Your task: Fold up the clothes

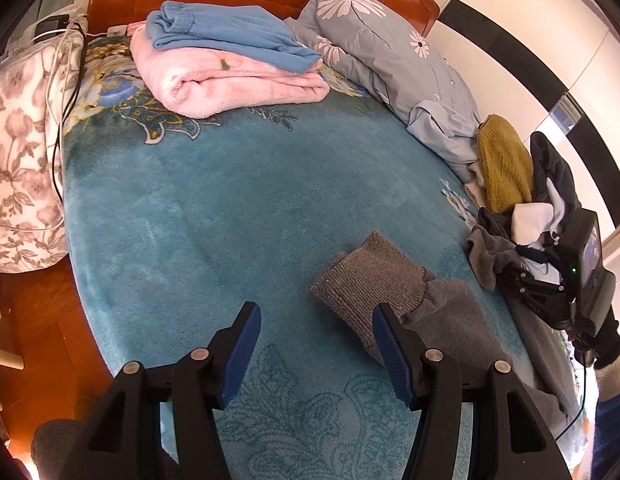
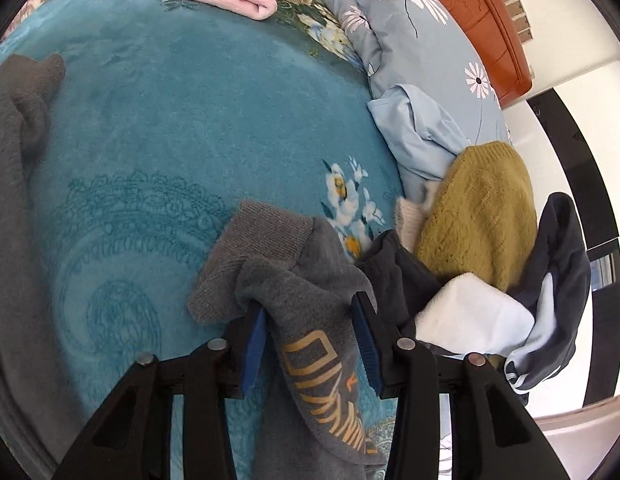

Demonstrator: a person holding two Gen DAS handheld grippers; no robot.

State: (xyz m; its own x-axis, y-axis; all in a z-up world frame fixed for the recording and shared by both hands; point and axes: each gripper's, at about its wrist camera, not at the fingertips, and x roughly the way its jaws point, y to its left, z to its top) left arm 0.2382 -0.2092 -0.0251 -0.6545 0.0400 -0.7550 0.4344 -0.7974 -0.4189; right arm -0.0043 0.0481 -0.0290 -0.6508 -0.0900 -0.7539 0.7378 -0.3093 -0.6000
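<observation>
Here, on the teal bed blanket (image 1: 198, 208), a grey sweatshirt (image 2: 306, 292) lies near, its sleeve between the right tool's (image 2: 310, 340) parted pads, the left tool (image 1: 315, 354) released and empty; closing late could miss the fabric.

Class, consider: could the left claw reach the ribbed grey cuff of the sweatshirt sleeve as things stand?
Probably yes: the left claw stands open, the ribbed grey cuff lies just ahead on the teal blanket, nothing between.
</observation>
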